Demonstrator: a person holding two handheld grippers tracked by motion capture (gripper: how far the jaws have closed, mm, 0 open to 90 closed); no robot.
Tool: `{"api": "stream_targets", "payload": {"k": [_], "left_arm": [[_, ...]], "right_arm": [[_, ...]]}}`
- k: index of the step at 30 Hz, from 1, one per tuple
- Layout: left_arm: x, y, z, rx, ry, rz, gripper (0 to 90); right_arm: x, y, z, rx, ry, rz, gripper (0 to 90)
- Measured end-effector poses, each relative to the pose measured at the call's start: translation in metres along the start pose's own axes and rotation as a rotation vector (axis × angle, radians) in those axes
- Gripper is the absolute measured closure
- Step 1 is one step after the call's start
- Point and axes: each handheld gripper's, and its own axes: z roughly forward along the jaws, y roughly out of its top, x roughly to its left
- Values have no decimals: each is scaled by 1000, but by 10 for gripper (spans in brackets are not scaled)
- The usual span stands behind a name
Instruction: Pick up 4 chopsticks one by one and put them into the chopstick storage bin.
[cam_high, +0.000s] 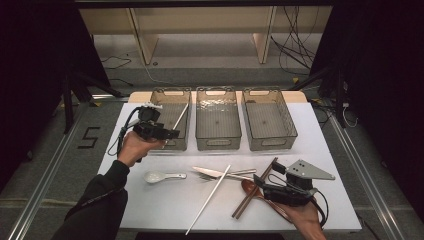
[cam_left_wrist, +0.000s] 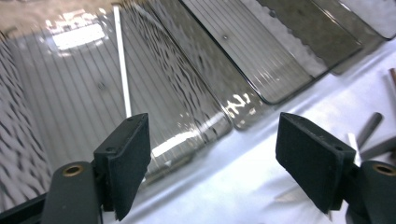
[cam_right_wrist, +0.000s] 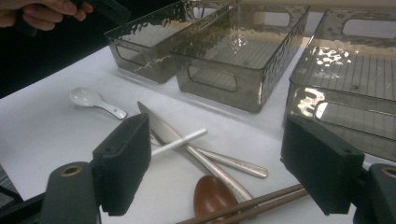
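My left gripper (cam_high: 170, 134) (cam_left_wrist: 212, 135) hovers over the front edge of the left smoky bin (cam_high: 159, 107), jaws open and nothing between them. A white chopstick (cam_high: 180, 116) (cam_left_wrist: 122, 65) lies inside that bin, leaning on its wall. My right gripper (cam_high: 262, 181) (cam_right_wrist: 215, 140) is open low over the white mat's right front, above a brown spoon (cam_high: 249, 187) (cam_right_wrist: 212, 196) and a pair of brown chopsticks (cam_high: 255, 192) (cam_right_wrist: 252, 205). Ahead of it lie a knife (cam_high: 212, 172) (cam_right_wrist: 161, 126), another piece of metal cutlery (cam_right_wrist: 233, 163), a second white chopstick (cam_high: 210, 197) (cam_right_wrist: 180, 141) and a white ceramic spoon (cam_high: 159, 176) (cam_right_wrist: 91, 99).
A middle bin (cam_high: 218, 142) (cam_right_wrist: 219, 84) and a right bin (cam_high: 290, 125) (cam_right_wrist: 327, 112) stand in a row with the left one at the back of the mat, both with bare floors. The mat's edges drop to a grey floor with metal rails.
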Motion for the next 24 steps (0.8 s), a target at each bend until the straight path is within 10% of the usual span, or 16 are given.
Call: {"api": "stream_targets", "payload": {"k": [24], "left_arm": [[-63, -56, 10, 101, -47, 91, 171]], "right_arm": [[1, 1, 0, 0, -4, -6, 252]]}}
